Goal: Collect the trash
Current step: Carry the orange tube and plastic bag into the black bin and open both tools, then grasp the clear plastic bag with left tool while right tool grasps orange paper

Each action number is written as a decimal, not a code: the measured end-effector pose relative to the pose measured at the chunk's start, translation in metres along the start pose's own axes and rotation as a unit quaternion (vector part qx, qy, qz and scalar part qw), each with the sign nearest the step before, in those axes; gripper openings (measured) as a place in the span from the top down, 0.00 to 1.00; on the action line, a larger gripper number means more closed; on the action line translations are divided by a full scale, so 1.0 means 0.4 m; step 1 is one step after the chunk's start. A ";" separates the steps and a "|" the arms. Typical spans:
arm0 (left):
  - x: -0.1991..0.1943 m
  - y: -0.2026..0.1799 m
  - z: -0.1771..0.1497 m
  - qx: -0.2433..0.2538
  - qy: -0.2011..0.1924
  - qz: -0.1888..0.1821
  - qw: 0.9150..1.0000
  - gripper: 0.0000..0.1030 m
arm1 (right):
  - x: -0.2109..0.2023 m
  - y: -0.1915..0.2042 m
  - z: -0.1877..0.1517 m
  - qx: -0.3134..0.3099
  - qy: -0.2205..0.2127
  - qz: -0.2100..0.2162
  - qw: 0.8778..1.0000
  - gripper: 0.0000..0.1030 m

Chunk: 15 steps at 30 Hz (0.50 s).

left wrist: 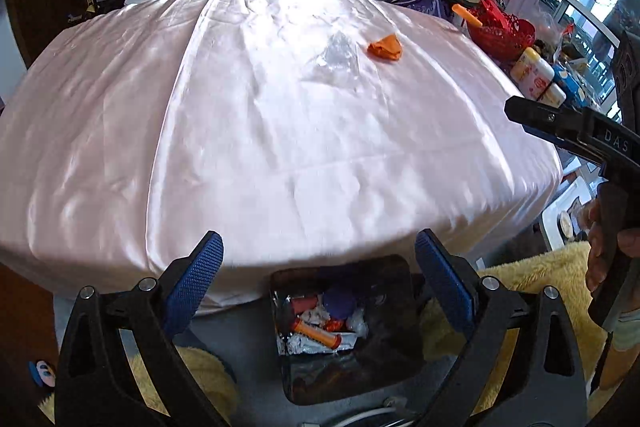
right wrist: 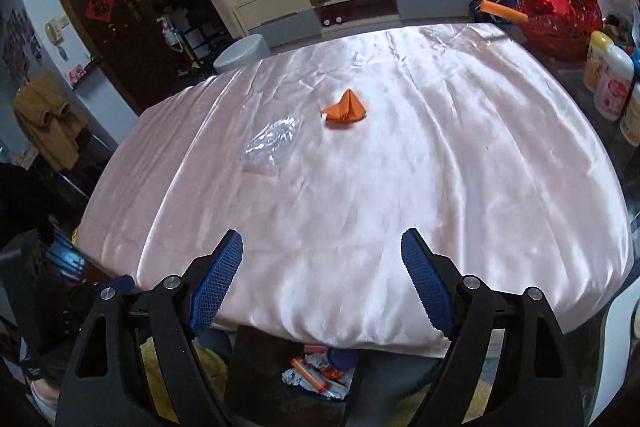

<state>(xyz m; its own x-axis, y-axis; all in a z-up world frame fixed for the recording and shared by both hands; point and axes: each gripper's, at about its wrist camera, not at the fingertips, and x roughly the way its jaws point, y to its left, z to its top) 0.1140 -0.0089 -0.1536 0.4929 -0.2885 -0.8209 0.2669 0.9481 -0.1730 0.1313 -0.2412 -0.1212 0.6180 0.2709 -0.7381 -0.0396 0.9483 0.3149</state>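
- Hovering above the black bin [left wrist: 344,331] at the near edge of the table, the left gripper [left wrist: 318,279] has its blue-padded jaws spread wide, nothing between them.
- Beside it, the right gripper [right wrist: 322,275] is likewise splayed and empty, facing the pink satin cloth [right wrist: 360,207].
- Already in the bin: foil, wrappers and an orange tube.
- Two pieces remain on the cloth, well beyond the bin: a crumpled orange scrap [right wrist: 345,109] and, just beside it, a clear plastic bag [right wrist: 270,145], nearly invisible against the sheen.
- Judging by this, a drop looks finished; next comes a reach across to pinch either piece.
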 end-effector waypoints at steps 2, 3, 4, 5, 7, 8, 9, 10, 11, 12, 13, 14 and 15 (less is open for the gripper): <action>0.008 -0.002 0.047 0.001 -0.003 -0.003 1.000 0.11 | 0.015 0.002 0.034 -0.003 -0.002 -0.003 1.000 0.20; 0.018 -0.005 0.069 0.002 -0.005 -0.004 1.000 0.11 | 0.025 0.001 0.051 -0.005 -0.002 -0.006 1.000 0.20; 0.025 -0.006 0.089 0.004 -0.006 -0.004 1.000 0.11 | 0.035 0.000 0.063 -0.005 -0.001 -0.008 1.000 0.20; 0.033 -0.008 0.108 0.006 -0.009 -0.004 1.000 0.11 | 0.047 -0.003 0.077 -0.005 0.000 -0.008 1.000 0.20; 0.052 -0.011 0.148 0.011 -0.013 0.002 1.000 0.11 | 0.075 -0.007 0.104 -0.003 0.005 -0.009 1.000 0.20; 0.063 -0.012 0.167 0.013 -0.013 0.003 1.000 0.11 | 0.092 -0.011 0.118 -0.001 0.008 -0.010 1.000 0.20; 0.077 -0.011 0.185 0.014 -0.013 0.004 1.000 0.11 | 0.108 -0.014 0.132 -0.001 0.010 -0.012 1.000 0.20; 0.091 -0.010 0.202 0.015 -0.012 0.005 1.000 0.11 | 0.127 -0.017 0.148 0.001 0.013 -0.014 1.000 0.20; 0.105 -0.008 0.219 0.016 -0.010 0.005 1.000 0.11 | 0.145 -0.020 0.160 0.002 0.015 -0.015 1.000 0.20; 0.121 -0.007 0.233 0.016 -0.009 0.005 1.000 0.11 | 0.161 -0.023 0.174 0.003 0.017 -0.017 1.000 0.20; 0.137 -0.006 0.249 0.016 -0.008 0.008 1.000 0.11 | 0.178 -0.025 0.187 0.005 0.018 -0.018 1.000 0.20; 0.152 -0.006 0.265 0.016 -0.006 0.009 1.000 0.11 | 0.195 -0.029 0.203 0.007 0.018 -0.020 1.000 0.20; 0.169 -0.004 0.280 0.017 -0.005 0.008 1.000 0.11 | 0.209 -0.033 0.215 0.008 0.018 -0.021 1.000 0.20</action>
<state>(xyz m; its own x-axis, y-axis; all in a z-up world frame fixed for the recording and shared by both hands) 0.2394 -0.0450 -0.1477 0.5052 -0.2742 -0.8182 0.2858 0.9478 -0.1412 0.2511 -0.2454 -0.1356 0.5902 0.2373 -0.7716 -0.0010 0.9560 0.2932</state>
